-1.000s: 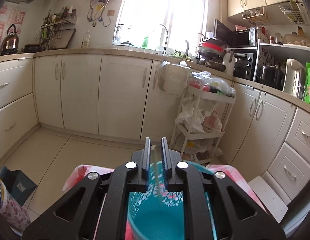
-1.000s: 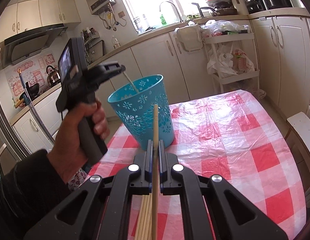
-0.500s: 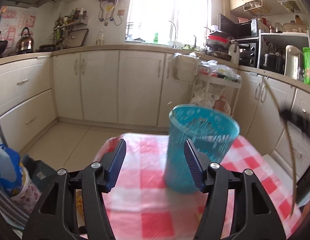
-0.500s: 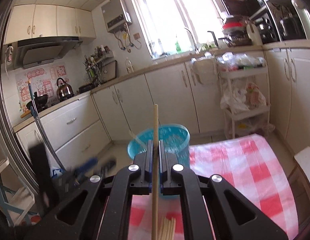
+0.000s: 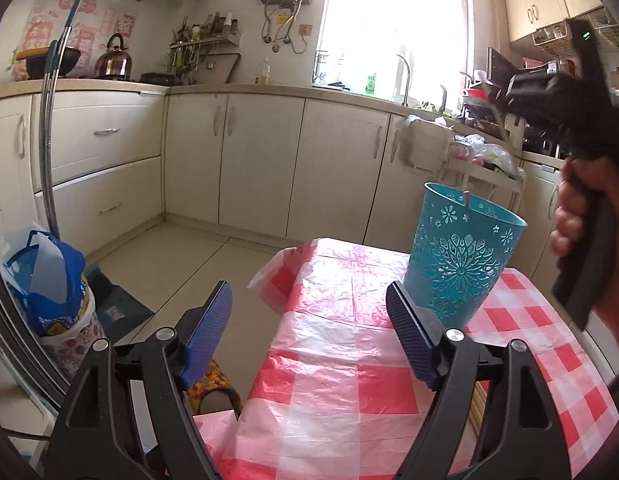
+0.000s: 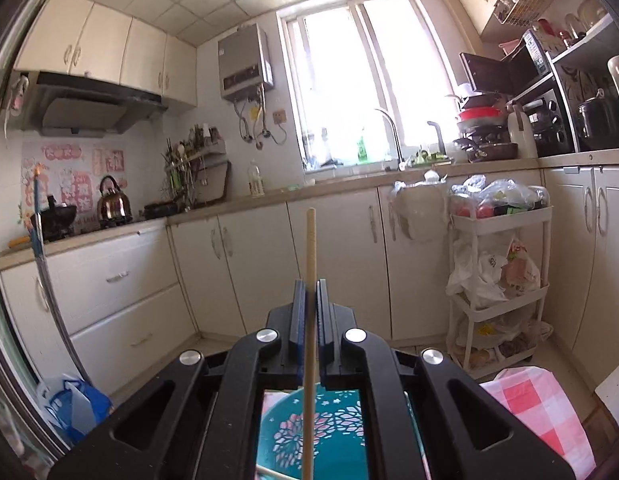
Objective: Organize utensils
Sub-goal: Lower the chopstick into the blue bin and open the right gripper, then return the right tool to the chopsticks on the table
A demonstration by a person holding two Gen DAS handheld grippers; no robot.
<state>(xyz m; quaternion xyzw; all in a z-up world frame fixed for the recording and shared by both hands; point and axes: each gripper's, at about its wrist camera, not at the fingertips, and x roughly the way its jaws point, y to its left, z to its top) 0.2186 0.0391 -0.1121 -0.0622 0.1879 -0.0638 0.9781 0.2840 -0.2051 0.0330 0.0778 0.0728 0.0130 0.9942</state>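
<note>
Red-checked tablecloth (image 5: 373, 376), cream kitchen cabinets (image 5: 261, 160) behind. Left gripper (image 5: 309, 336) now wide open, empty — earlier shut above teal basket (image 5: 461, 264). Right gripper (image 6: 310, 304) still clamped on chopstick (image 6: 310, 264) — now over basket.

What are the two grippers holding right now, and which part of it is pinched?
The right gripper is shut on one chopstick, pinched partway along its shaft, above the blue basket. The left gripper is open and holds nothing.

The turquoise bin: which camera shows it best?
The left wrist view: the turquoise bin stands whole on the checked tablecloth. The right wrist view shows only its inside, beneath the right gripper holding a chopstick.
</note>
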